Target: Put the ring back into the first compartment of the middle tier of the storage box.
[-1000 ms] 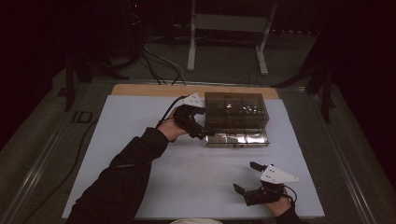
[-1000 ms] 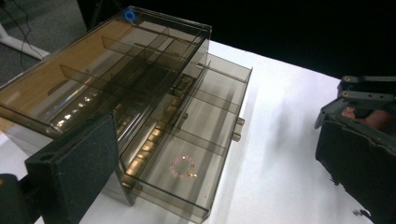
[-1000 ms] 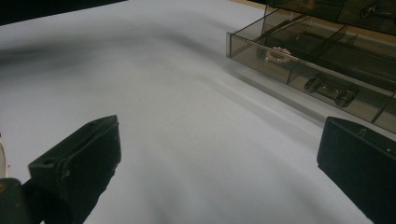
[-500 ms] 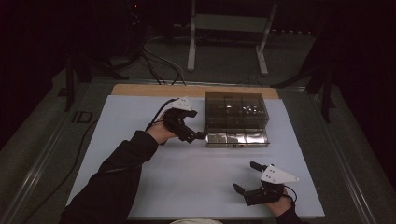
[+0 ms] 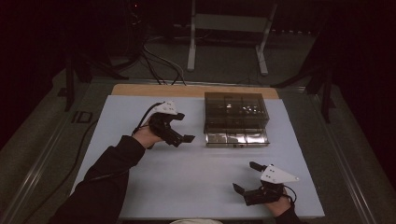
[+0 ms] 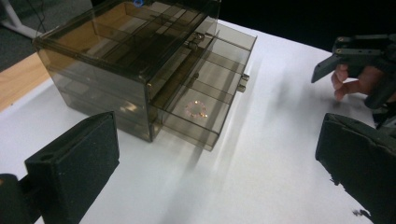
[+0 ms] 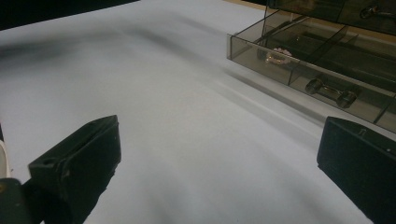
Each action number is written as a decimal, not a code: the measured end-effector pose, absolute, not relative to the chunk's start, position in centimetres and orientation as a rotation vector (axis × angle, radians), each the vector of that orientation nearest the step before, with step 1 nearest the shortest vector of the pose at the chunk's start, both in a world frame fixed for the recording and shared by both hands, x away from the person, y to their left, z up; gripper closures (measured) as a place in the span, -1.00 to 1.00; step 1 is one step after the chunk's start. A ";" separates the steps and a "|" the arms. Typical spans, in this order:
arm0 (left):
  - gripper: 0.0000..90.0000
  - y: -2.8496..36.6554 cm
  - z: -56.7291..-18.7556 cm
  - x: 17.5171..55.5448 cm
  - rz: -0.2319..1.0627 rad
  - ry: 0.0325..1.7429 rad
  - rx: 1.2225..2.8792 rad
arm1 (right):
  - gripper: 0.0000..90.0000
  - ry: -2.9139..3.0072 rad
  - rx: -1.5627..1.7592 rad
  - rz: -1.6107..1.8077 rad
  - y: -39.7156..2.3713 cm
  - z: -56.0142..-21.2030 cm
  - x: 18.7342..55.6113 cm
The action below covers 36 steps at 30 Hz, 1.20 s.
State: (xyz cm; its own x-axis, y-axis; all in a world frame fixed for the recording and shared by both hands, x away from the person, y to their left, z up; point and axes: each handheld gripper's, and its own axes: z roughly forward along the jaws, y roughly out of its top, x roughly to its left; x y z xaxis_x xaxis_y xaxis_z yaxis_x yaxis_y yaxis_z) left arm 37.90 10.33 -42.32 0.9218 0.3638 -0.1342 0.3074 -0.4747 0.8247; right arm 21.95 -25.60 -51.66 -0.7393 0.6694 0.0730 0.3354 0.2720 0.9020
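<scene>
A smoked clear drawer box [image 5: 236,108] stands at the back of the white table top [image 5: 187,186], its bottom drawer [image 5: 237,138] pulled out. In the left gripper view a small beaded bracelet [image 6: 196,108] lies in that drawer [image 6: 205,100]; the right gripper view shows the bracelet [image 7: 278,56] behind the drawer's front wall and its handle [image 7: 331,91]. My left gripper [image 5: 182,128] hovers open just left of the drawer, apart from it, with nothing between its pads [image 6: 74,163]. My right gripper [image 5: 246,177] rests open and empty near the front right edge.
A strip of bare wood [image 5: 187,90] runs behind the white sheet. Cables [image 5: 159,60] and a metal stand [image 5: 224,37] lie on the dark floor beyond the table. In the left gripper view, the other hand's gripper [image 6: 355,56] shows far off at upper right.
My left gripper has drawn back leftward from the box's left side and now hangs apart from it. The right gripper and the drawer have stayed put.
</scene>
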 end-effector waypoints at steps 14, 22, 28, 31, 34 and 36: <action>-0.97 13.1 -43.7 36.4 0.080 0.539 2.088 | -1.00 2.230 0.915 1.458 -25.5 -51.6 21.9; -0.97 14.6 -44.6 34.8 0.123 0.555 2.101 | -1.00 2.230 0.915 1.456 -25.5 -51.6 21.9; -0.97 15.4 -45.3 33.7 0.137 0.565 2.100 | -1.00 2.231 0.917 1.453 -25.5 -51.7 21.9; -0.97 15.7 -45.7 33.1 0.174 0.570 2.108 | -1.00 2.232 0.914 1.451 -25.4 -51.7 21.9; -0.98 16.1 -46.2 32.5 0.175 0.586 2.110 | -1.00 2.234 0.918 1.450 -25.4 -51.7 22.0; -0.97 16.4 -46.6 32.2 0.159 0.593 2.101 | -1.00 2.232 0.921 1.452 -25.5 -51.7 22.0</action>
